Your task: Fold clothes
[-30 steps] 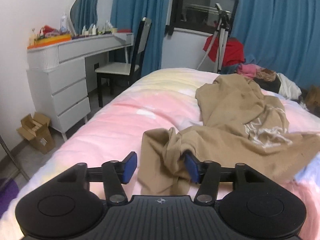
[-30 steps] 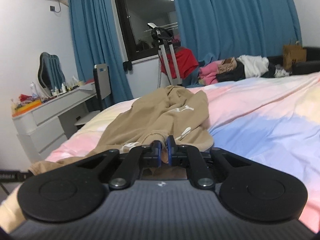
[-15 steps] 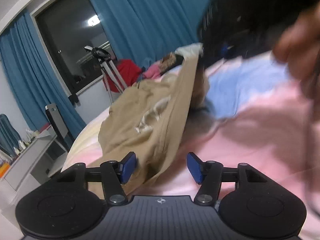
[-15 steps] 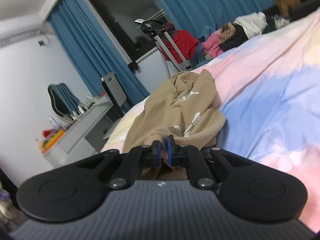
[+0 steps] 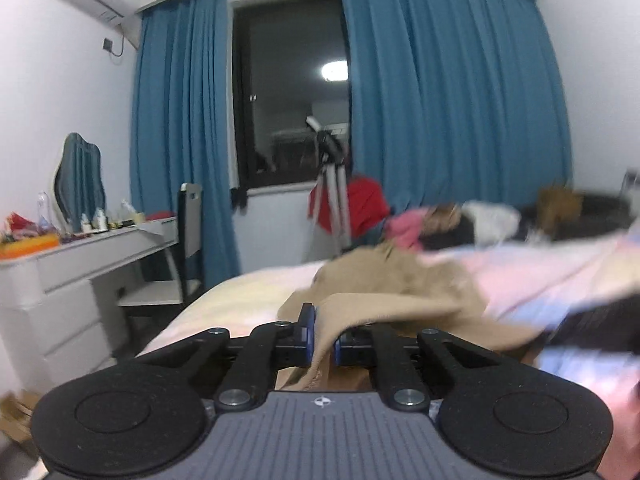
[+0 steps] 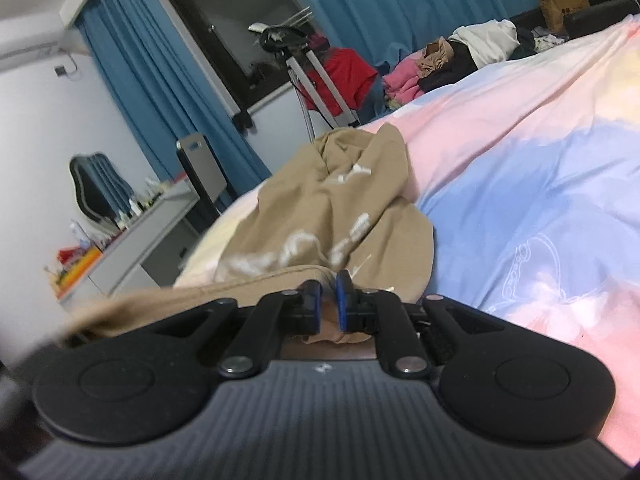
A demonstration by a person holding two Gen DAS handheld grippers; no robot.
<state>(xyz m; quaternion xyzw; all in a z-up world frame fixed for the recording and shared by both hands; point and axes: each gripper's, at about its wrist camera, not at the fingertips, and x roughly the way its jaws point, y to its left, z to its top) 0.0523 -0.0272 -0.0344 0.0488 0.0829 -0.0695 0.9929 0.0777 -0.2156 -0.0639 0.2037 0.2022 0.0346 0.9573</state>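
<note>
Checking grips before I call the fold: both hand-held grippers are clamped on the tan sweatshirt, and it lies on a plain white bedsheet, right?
Not quite. Both the left hand-held gripper and right hand-held gripper are shut on the tan sweatshirt, but the right wrist view shows a pink, blue and yellow pastel bedsheet, not plain white.

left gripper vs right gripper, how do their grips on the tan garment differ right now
The left gripper pinches a thick fold of the tan garment that drapes over its right jaw; the right gripper holds only a thin edge, jaws nearly touching. Both are shut on the same garment, over the pastel bedspread.

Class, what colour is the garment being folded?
Tan garment with white lettering; clearest in the right wrist view.
</note>
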